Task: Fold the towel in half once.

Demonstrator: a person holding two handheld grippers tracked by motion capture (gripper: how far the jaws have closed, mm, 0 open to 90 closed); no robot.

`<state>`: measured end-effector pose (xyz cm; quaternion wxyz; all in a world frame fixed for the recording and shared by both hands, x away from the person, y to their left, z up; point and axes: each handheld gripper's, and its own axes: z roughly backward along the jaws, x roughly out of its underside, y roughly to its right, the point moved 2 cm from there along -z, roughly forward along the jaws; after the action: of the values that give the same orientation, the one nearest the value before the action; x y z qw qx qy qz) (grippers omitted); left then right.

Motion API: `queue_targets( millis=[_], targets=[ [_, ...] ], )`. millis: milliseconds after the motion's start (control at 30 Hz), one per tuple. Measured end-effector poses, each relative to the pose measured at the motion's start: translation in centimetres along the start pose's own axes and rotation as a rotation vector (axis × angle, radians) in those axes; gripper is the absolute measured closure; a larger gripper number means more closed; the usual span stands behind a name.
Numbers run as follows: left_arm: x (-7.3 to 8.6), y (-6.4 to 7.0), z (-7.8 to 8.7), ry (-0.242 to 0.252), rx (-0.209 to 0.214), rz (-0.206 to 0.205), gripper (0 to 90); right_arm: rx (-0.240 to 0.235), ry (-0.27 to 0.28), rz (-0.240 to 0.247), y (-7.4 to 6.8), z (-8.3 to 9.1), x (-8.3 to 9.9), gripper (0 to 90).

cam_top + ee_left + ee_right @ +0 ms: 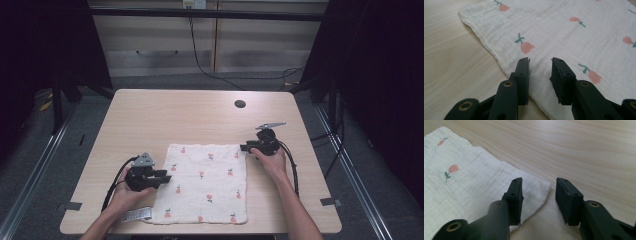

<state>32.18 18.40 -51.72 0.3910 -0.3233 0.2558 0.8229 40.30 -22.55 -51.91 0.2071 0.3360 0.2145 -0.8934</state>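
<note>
A white cloth (205, 182) printed with small pink tulips lies flat on the wooden table (190, 115). My left gripper (166, 176) stands open at the cloth's left edge; in the left gripper view the cloth (564, 37) lies under and past the jaws of the left gripper (541, 62), nothing between them. My right gripper (243, 147) is open at the cloth's far right corner. In the right gripper view that corner (541, 188) lies between the spread jaws of the right gripper (539, 182), not pinched.
A round cable hole (240, 104) sits in the table near its far right. A label (136, 215) sticks out at the cloth's near left corner. Cables (292, 165) trail from the grippers. Metal frame posts and dark curtains stand around the table.
</note>
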Motion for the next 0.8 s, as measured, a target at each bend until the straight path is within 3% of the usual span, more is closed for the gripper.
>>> queue_targets(
  millis=[100,267,400,433,500,600,633,800],
  targets=[
    [0.0,0.1,0.1,-0.015,0.018,-0.004,67.4,-0.018,-0.001,0.002,-0.2,-0.3,0.0,77.5],
    [-0.2,0.0,0.2,-0.024,0.04,0.016,67.3,-0.046,0.029,0.008,-0.7,-0.4,0.0,87.2],
    [-1.0,-0.8,0.5,0.014,0.035,0.04,64.5,-0.063,0.044,0.022,-1.2,-0.2,-0.2,88.1],
    [-1.4,-1.1,0.5,0.007,0.025,0.039,64.6,-0.067,0.045,0.027,-1.4,-0.1,-0.3,88.1],
    [-2.4,-1.8,0.5,0.047,-0.002,0.061,64.3,-0.069,0.047,0.035,-1.5,-0.1,-0.3,88.2],
    [-3.8,-2.9,0.2,0.068,-0.018,0.08,63.9,-0.07,0.06,0.032,-1.5,0.1,-0.5,88.2],
    [-4.2,-3.2,0.1,0.078,-0.024,0.071,65.4,-0.072,0.065,0.03,-1.6,0.3,-0.5,88.1],
    [-5.7,-5.3,-1.0,0.087,-0.067,0.098,67.2,-0.077,0.067,0.037,-1.6,0.7,-0.6,88.1]
  ],
)
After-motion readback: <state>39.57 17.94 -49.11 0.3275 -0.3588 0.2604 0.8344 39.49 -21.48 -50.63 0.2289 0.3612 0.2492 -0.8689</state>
